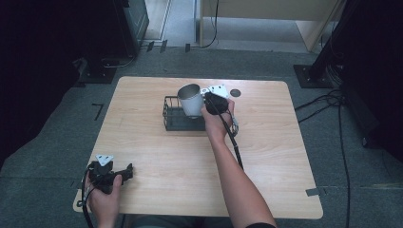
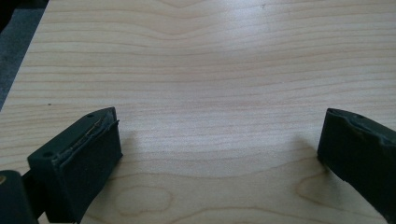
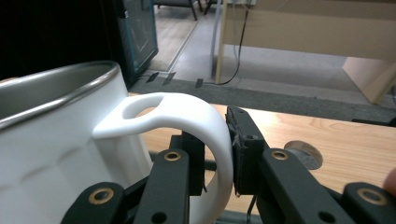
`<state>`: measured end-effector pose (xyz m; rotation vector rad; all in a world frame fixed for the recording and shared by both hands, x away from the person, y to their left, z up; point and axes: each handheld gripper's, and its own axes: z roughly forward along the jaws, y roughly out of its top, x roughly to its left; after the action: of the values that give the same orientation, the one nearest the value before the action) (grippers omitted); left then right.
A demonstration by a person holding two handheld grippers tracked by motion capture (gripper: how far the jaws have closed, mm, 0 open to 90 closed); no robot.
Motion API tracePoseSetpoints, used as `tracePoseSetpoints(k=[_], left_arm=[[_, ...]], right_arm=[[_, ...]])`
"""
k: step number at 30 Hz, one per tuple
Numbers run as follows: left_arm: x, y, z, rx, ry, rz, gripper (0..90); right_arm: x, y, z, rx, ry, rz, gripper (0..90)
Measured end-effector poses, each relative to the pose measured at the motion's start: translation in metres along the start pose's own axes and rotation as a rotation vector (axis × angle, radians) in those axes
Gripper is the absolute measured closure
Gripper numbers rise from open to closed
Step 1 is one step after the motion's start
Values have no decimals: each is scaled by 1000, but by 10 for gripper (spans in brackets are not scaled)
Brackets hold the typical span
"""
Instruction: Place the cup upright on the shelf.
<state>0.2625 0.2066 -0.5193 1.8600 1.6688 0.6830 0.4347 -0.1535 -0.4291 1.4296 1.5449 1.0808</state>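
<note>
Right gripper view: the mug [image 3: 60,154] was clamped by its handle [image 3: 196,126] in the right gripper [image 3: 217,154], probably for lifting over the basket [image 1: 178,118] at frame centre, while the left gripper [image 2: 219,154] was rested wide-jawed.

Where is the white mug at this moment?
In the high view the white mug is held above the black wire basket near the table's far middle, its handle clamped by the right gripper.
</note>
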Motion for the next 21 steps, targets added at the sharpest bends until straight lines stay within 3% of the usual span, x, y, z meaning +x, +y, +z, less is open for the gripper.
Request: tracePoseSetpoints(k=[5, 9, 11, 21], left_arm=[[0, 0, 0, 0, 0, 0, 0], [0, 0, 0, 0, 0, 0, 0], [0, 0, 0, 0, 0, 0, 0], [0, 0, 0, 0, 0, 0, 0]], right_arm=[[-7, -6, -2, 72, 52, -14, 749], [-14, -8, -4, 89, 72, 23, 719], [-18, -8, -8, 113, 102, 31, 635], [-27, -6, -29, 159, 114, -35, 383]])
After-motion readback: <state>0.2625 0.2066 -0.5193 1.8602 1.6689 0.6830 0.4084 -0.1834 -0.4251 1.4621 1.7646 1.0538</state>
